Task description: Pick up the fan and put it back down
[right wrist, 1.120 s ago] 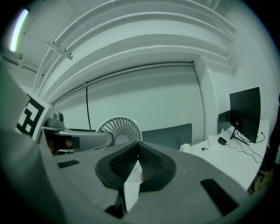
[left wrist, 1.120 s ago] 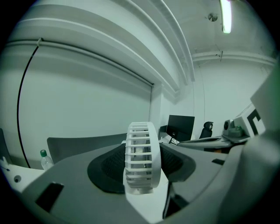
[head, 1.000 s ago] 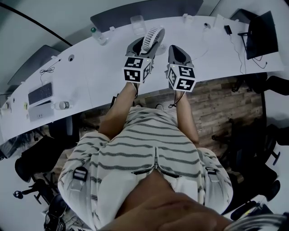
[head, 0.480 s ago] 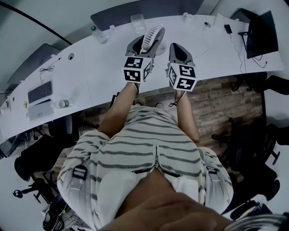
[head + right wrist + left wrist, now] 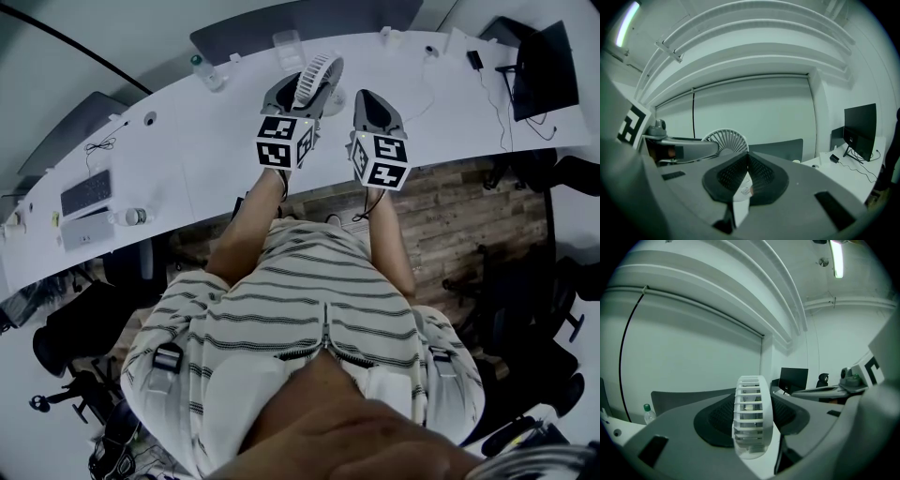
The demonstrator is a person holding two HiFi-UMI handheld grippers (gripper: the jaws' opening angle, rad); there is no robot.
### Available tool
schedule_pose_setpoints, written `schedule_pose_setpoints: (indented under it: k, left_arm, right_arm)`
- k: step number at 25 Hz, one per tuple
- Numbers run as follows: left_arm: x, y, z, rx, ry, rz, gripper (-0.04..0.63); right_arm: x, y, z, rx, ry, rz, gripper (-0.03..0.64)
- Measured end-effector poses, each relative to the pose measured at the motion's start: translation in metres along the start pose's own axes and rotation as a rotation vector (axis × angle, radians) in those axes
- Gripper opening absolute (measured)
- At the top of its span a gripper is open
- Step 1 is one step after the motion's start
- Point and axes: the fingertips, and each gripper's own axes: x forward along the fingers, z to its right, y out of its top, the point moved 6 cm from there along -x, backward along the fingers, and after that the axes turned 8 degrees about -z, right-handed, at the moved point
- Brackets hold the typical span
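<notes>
A white round fan [image 5: 317, 75] stands edge-on between the jaws of my left gripper [image 5: 305, 89], over the white curved table [image 5: 206, 150]. In the left gripper view the fan's grille [image 5: 751, 418] fills the gap, and both black pads [image 5: 717, 420] lie against its sides, so the gripper is shut on it. The fan's base is hidden. Just to the right, my right gripper [image 5: 369, 97] sits with its pads meeting at the tips and nothing between them. From the right gripper view [image 5: 749, 157] the fan [image 5: 725, 140] shows beyond the left gripper's arm.
A bottle [image 5: 199, 70] and a clear cup [image 5: 286, 47] stand at the table's far edge. A keyboard [image 5: 84, 192] and a second bottle [image 5: 131, 217] lie at the left. A monitor [image 5: 544, 70], a phone [image 5: 473, 61] and cables sit at the right.
</notes>
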Motion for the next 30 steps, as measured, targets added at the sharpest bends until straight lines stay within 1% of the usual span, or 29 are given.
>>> schedule_pose_setpoints:
  k: [8, 14, 21, 30]
  left_arm:
    - [0.006, -0.001, -0.004, -0.002, -0.003, 0.002, 0.224]
    - [0.017, -0.005, -0.008, 0.022, -0.020, -0.020, 0.224]
    - [0.038, -0.014, -0.012, 0.065, -0.057, -0.047, 0.224]
    - [0.069, -0.037, -0.024, 0.144, -0.131, -0.082, 0.224]
  right_arm:
    - [-0.001, -0.001, 0.007, 0.004, -0.020, 0.001, 0.011]
    - [0.001, -0.002, 0.009, 0.008, -0.030, -0.003, 0.011]
    - [0.000, -0.003, 0.018, 0.014, -0.050, -0.006, 0.011]
    - [0.006, -0.005, 0.026, 0.014, -0.071, -0.015, 0.011]
